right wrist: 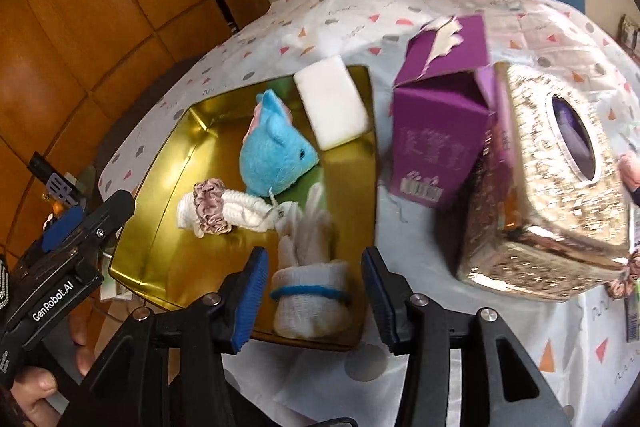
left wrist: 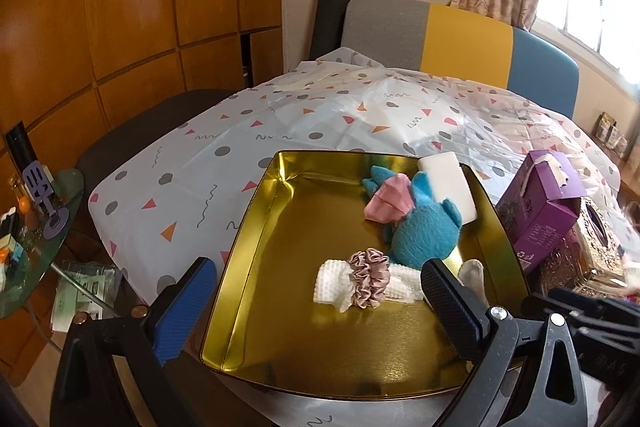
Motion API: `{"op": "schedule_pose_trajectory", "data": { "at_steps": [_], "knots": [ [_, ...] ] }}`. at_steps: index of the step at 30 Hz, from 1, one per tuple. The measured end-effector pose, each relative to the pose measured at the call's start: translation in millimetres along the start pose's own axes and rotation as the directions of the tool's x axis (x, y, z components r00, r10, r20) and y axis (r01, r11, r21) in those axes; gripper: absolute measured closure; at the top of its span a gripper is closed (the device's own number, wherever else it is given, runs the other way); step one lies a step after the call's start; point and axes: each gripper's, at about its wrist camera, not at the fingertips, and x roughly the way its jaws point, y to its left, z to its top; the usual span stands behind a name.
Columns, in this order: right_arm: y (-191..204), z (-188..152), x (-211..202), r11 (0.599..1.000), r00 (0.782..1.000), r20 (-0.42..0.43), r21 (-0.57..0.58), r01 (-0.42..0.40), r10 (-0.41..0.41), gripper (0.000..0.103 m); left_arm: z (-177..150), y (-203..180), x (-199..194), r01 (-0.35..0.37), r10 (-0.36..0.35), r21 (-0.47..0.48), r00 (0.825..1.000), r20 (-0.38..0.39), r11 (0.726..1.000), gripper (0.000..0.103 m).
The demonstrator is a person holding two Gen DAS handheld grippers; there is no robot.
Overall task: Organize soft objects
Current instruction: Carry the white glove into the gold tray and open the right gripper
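The left half of the gold tray [left wrist: 256,247] lay bare, open to a reach from above. Its right half was crowded by the blue plush toy [right wrist: 276,151], white sponge [right wrist: 330,103] and rolled cloths [right wrist: 228,209]. Beside the tray's right rim, a purple carton [right wrist: 438,131] and sequined tissue box [right wrist: 548,187] blocked sideways passage.
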Motion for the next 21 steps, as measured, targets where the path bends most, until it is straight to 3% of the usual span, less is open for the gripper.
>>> {"op": "schedule_pose_trajectory", "data": {
  "at_steps": [9, 21],
  "knots": [
    [-24.8, 6.2, -38.0, 0.998, 0.992, 0.110, 0.009, 0.063, -0.064, 0.054, 0.0, -10.8, -6.5, 0.024, -0.024, 0.039, 1.000, 0.012, 0.999, 0.000],
    [-108.0, 3.4, -82.3, 0.966, 0.961, 0.165, 0.166, 0.196, -0.223, 0.054, -1.8, -25.3, -11.9, 0.064, -0.066, 0.083, 0.998, 0.012, 0.994, 0.000]
  ]
}}
